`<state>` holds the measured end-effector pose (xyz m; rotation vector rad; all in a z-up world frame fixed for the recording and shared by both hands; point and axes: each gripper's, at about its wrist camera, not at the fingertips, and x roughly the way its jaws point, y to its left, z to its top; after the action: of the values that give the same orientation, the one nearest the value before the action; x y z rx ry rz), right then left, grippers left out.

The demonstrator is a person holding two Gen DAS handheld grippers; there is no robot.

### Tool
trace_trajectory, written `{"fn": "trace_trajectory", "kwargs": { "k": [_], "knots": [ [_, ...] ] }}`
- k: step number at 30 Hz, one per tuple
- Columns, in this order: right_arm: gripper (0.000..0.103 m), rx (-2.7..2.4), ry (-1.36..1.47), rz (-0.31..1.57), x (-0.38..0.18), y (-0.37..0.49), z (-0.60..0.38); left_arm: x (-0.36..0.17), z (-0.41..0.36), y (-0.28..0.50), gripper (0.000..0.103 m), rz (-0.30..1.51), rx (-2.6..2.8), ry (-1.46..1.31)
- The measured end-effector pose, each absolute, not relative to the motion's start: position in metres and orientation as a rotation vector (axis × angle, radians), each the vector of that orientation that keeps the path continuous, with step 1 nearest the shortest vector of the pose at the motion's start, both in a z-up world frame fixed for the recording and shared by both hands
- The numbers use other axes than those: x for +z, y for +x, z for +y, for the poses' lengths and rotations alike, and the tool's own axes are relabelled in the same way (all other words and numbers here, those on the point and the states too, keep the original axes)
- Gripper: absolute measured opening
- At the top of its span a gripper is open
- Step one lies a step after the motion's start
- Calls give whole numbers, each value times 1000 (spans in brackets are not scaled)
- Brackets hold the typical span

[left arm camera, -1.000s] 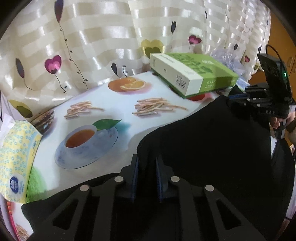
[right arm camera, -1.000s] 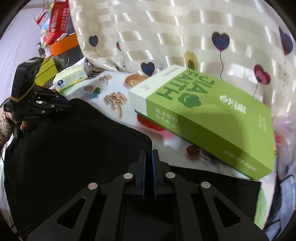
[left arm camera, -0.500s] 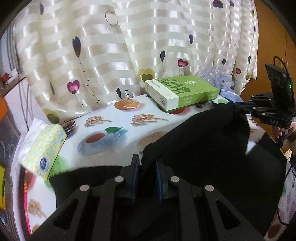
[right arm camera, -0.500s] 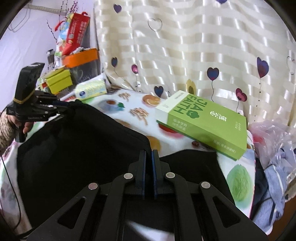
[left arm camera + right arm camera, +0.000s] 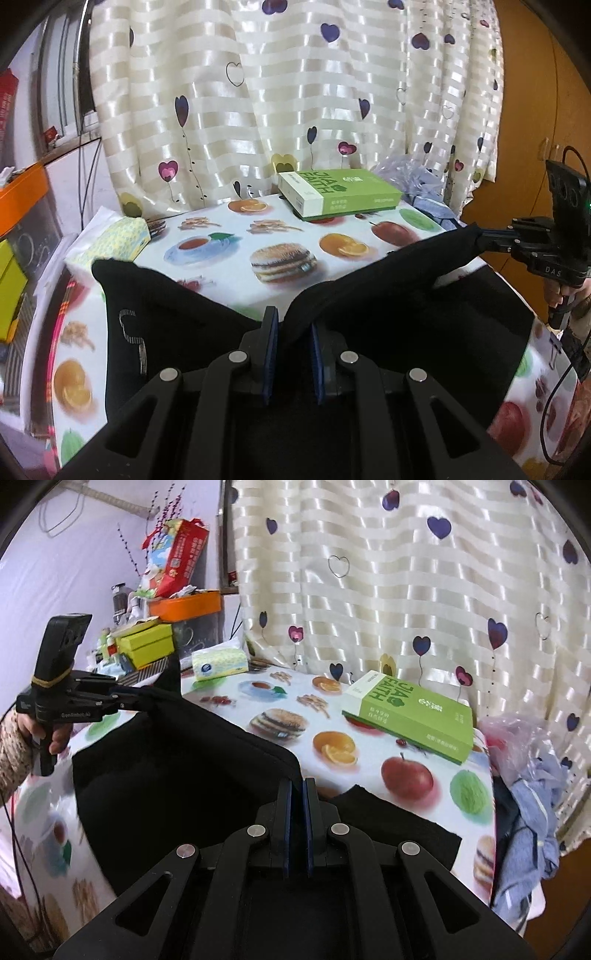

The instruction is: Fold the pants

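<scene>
Two claws: each grips one corner of the same black pants (image 5: 388, 314), and the cloth is lifted between them.
Left gripper (image 5: 291, 325): clamped on a raised fold of the pants; the cloth fills the gap between the blue pads and runs up out of the fingertips.
Right gripper (image 5: 297, 788): jaws pressed almost together on a thin edge of the pants, which peaks right at the fingertips.
Pants relative to left claw: the fabric spreads to both sides of it and beneath it, draping down onto the tablecloth (image 5: 229, 273); to its right the top edge rises as a taut ridge to the other claw's tips.
Pants relative to right claw: most of the cloth hangs to its left and below; a flatter piece lies on the table just to its right.
Right claw seen from the left one (image 5: 480, 233): up and to the right, its tips buried in the cloth corner.
Left claw seen from the right one (image 5: 147, 698): up and to the left, held by a hand (image 5: 48, 734) in a knitted sleeve.
Beyond the claws: a green box (image 5: 340, 195) lies on the table's far side, well apart from the pants, in front of a heart-print curtain (image 5: 295, 92).
Far left of the left claw: a tissue pack (image 5: 118, 240), near the pants' far corner.
</scene>
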<state>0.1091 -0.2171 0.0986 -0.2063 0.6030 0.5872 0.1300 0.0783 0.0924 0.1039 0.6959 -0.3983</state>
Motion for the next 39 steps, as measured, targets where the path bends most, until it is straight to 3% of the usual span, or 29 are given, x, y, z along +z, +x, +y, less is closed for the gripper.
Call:
{"fn": "trace_trajectory", "kwargs": {
  "k": [16, 39],
  "knots": [
    [6, 511, -249, 594, 73, 24, -213, 68, 77, 26, 18, 671, -367, 58],
    [6, 417, -168, 793, 27, 2, -241, 15, 50, -28, 18, 839, -397, 134]
  ]
}}
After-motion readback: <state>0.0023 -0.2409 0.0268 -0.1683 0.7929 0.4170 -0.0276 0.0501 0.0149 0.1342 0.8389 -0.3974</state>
